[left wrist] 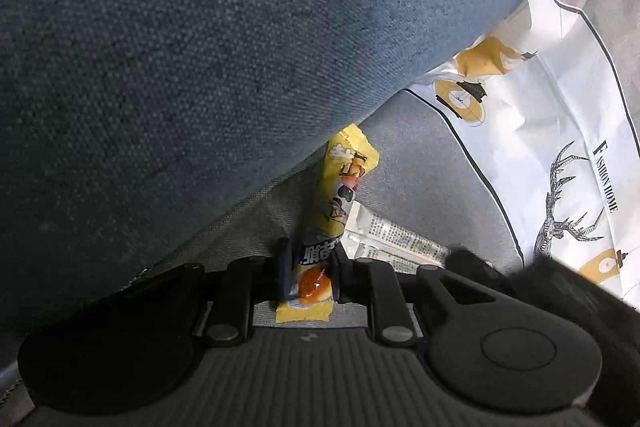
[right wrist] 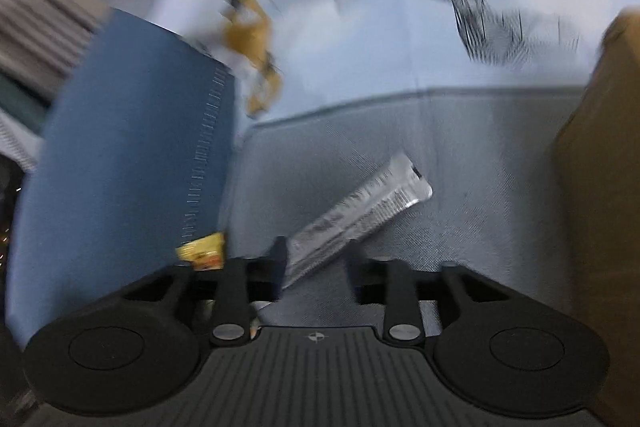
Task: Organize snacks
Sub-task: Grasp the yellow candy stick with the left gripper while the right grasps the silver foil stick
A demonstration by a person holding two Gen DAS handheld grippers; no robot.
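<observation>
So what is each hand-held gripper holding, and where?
Left hand-held gripper: long yellow snack packet, clamped near its lower end. Right hand-held gripper: holds nothing.

surface: grey fabric [right wrist: 460,163] | blue cushion [left wrist: 200,47] | deer-print cloth [left wrist: 560,195]

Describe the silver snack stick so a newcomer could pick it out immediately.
Start at the big blue fabric bin standing on the grey cloth. Just right of its base, between the bin and the brown cardboard box, the silver snack stick lies slanted on the cloth, its near end between the right gripper fingers. Unlike the yellow snack stick, it is plain foil with black print.
</observation>
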